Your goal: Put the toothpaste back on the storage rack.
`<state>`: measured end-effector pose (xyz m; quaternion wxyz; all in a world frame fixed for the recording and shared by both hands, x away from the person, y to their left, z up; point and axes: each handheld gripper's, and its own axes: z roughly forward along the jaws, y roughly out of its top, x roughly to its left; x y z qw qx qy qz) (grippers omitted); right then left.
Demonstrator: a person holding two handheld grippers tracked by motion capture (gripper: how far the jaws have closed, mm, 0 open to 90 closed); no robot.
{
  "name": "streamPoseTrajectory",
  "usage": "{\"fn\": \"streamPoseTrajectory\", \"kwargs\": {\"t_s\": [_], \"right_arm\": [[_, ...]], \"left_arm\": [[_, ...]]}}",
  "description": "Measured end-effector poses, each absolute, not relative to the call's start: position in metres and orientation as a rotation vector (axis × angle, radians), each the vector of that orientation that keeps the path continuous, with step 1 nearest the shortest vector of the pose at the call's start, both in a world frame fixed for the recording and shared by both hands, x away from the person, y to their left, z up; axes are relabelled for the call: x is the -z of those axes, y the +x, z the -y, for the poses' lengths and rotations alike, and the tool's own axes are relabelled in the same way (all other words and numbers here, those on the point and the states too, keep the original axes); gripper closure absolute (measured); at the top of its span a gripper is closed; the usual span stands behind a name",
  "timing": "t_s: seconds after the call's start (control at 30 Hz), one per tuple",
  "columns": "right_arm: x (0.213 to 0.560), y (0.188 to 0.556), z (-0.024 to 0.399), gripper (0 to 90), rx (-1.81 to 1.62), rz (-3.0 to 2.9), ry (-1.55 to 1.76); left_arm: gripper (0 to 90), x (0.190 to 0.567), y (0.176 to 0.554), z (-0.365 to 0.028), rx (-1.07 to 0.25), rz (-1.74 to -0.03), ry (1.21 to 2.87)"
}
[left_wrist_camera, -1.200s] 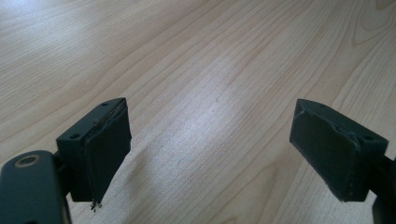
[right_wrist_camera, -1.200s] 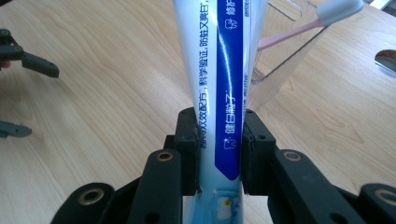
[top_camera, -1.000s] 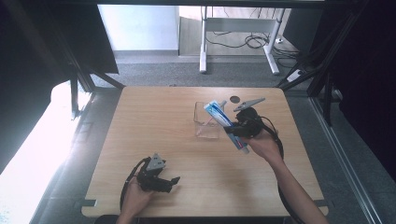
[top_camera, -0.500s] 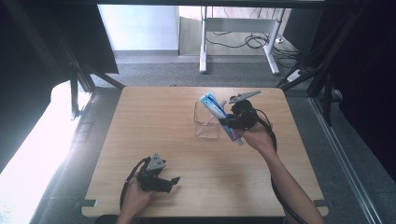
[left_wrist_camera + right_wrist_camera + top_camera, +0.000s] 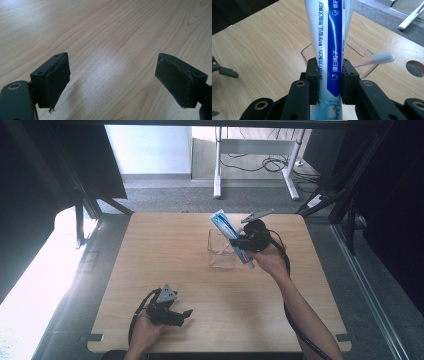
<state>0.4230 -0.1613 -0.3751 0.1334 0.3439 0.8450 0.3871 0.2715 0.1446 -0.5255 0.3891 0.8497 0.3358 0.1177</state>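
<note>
My right gripper (image 5: 241, 243) (image 5: 329, 80) is shut on a blue and white toothpaste tube (image 5: 231, 237) (image 5: 330, 47), held slanted in the air over the right side of a clear plastic box (image 5: 221, 249) (image 5: 355, 51) on the wooden table (image 5: 165, 260). A pink toothbrush (image 5: 378, 60) with a white head leans out of that box. My left gripper (image 5: 184, 315) (image 5: 112, 85) rests near the table's front edge, jaws wide open over bare wood with nothing between them.
A round cable hole (image 5: 415, 68) is set in the tabletop behind the box. A white desk frame (image 5: 255, 157) and cables stand on the floor beyond the far edge. Dark frame posts (image 5: 80, 210) flank the table.
The right gripper has carried the toothpaste tube up and toward the far side, over the clear box. The left gripper has stayed where it was.
</note>
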Motion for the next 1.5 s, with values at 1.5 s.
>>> {"fn": "streamPoseTrajectory", "kwargs": {"t_s": [1.5], "right_arm": [[0.382,0.487,0.126,73.2,-1.217,-2.336,0.977]], "left_arm": [[13.0,0.527,0.272,-0.147,-0.277,-0.855,2.149]]}}
